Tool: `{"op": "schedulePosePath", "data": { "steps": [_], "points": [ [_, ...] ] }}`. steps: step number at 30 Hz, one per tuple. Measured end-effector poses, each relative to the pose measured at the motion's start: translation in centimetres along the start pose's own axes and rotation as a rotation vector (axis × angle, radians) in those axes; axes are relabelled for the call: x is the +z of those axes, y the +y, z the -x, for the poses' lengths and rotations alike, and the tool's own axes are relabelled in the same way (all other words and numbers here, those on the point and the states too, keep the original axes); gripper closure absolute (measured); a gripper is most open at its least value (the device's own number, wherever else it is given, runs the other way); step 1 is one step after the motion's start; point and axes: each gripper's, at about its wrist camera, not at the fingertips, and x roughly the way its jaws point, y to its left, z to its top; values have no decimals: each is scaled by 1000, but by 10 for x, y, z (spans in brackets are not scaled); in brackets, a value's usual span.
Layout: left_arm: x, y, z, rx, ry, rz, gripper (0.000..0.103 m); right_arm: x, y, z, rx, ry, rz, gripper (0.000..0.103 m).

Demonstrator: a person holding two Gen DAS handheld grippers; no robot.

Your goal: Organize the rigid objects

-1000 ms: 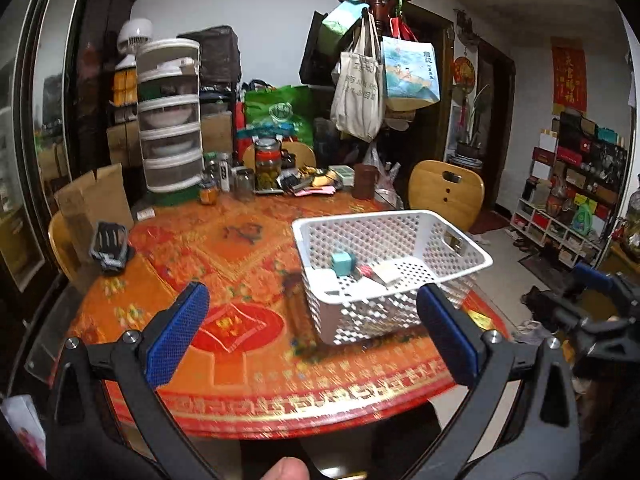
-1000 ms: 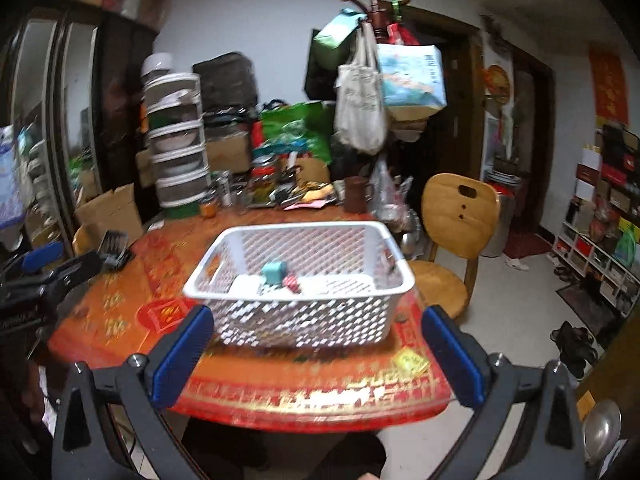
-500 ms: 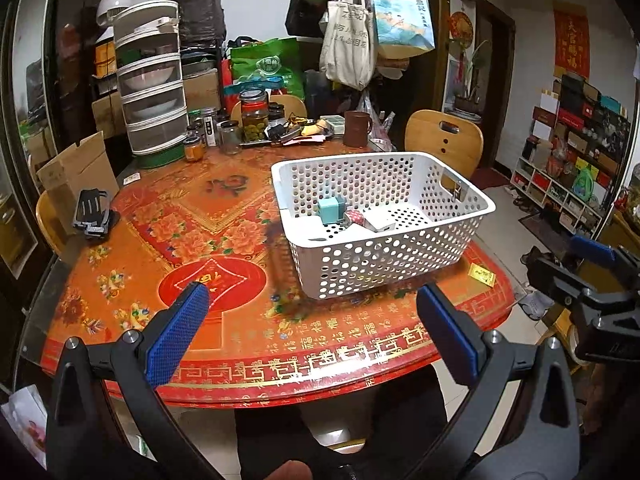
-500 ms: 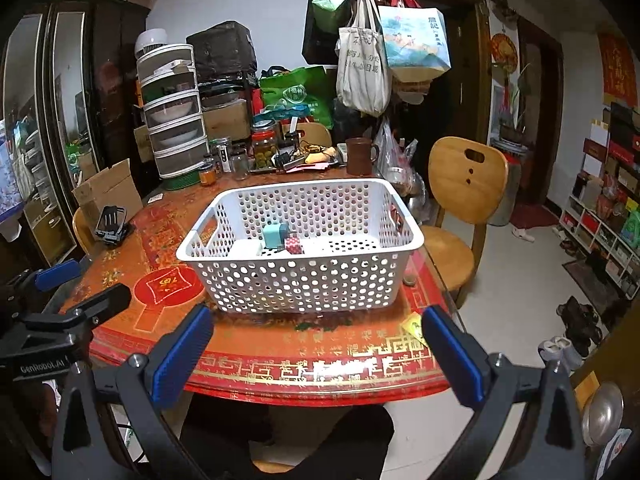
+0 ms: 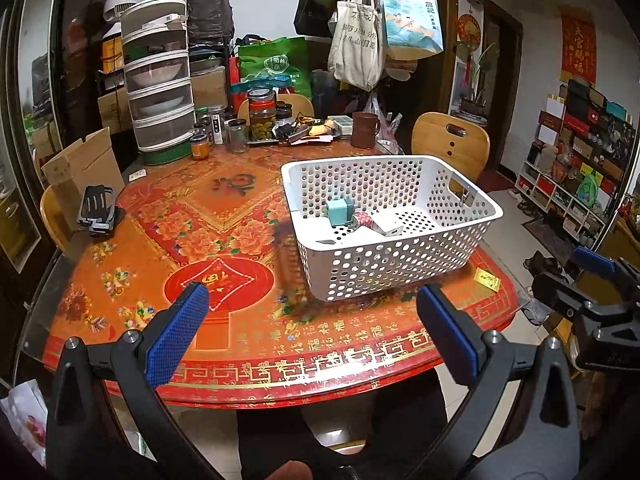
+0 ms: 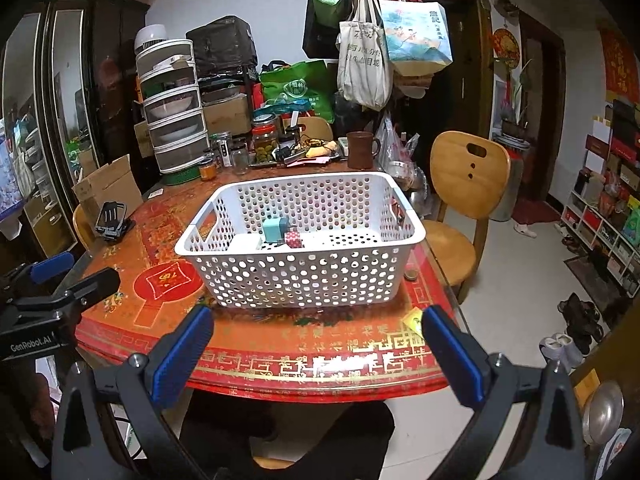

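Both tools, left (image 5: pixel 312 332) and right (image 6: pixel 316 350), hang open and empty off the table's (image 5: pixel 240 344) near edge; the basket (image 6: pixel 298 276) looks filled, so sorting seems finished.

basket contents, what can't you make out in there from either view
- White pieces in the basket: left wrist view, too small to name; in the right wrist view the near wall cuts them off.
- Teal box: both views, label too small to read.
- Red dotted item: small, partly behind the teal box in the left wrist view.
- Basket floor under the items: hidden in both views.
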Motion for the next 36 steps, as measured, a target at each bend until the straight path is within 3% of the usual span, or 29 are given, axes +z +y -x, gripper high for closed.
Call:
{"op": "schedulePosePath", "data": {
  "steps": [36],
  "points": [
    [-2, -9, -6, 12, 13, -4, 1, -1, 1, -1, 4, 3, 3, 0]
  ]
}}
